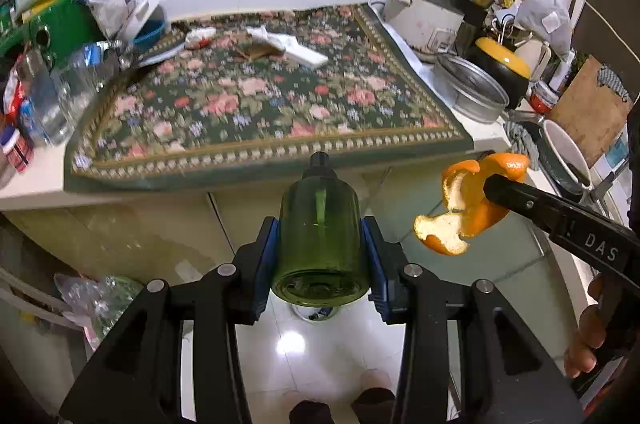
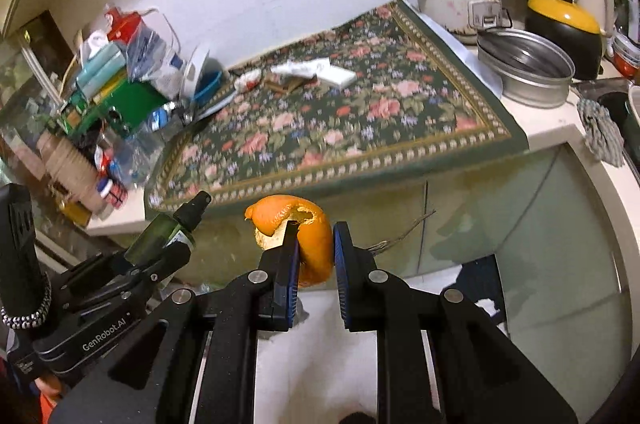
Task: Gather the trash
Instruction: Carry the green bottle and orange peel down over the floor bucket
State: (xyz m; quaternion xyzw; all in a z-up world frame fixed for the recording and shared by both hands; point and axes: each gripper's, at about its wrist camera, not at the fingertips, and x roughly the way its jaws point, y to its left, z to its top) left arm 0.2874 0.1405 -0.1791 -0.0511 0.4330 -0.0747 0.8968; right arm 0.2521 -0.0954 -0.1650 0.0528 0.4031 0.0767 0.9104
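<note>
My left gripper (image 1: 320, 248) is clamped at a middling width on a small green bottle (image 1: 320, 244); both blue pads (image 1: 266, 264) press against its round sides. The bottle's base faces my camera and its dark cap points toward the front edge of the flowered cloth (image 1: 264, 104), which I take as my landmark. The bottle hangs in the air in front of that edge, off the counter (image 1: 32, 184), with the pale cupboard front and shiny floor tiles behind and below it.

My right gripper (image 2: 316, 248) is nearly closed, with only a narrow gap, and pinches a curl of orange peel (image 2: 304, 236) between its blue pads. The peel also sits in front of the cloth's front edge, below counter level, just to the right of the bottle as my left camera sees it. Bottle and peel are near each other but apart.

Still lying on the cloth, toward its far edge, are a white flat box (image 1: 304, 50), a crumpled white wrapper (image 1: 198, 36) and a brownish scrap (image 1: 256, 50) between them. My fingers (image 1: 588, 332) wrap the right gripper's handle at the lower right of the left camera's view.
</note>
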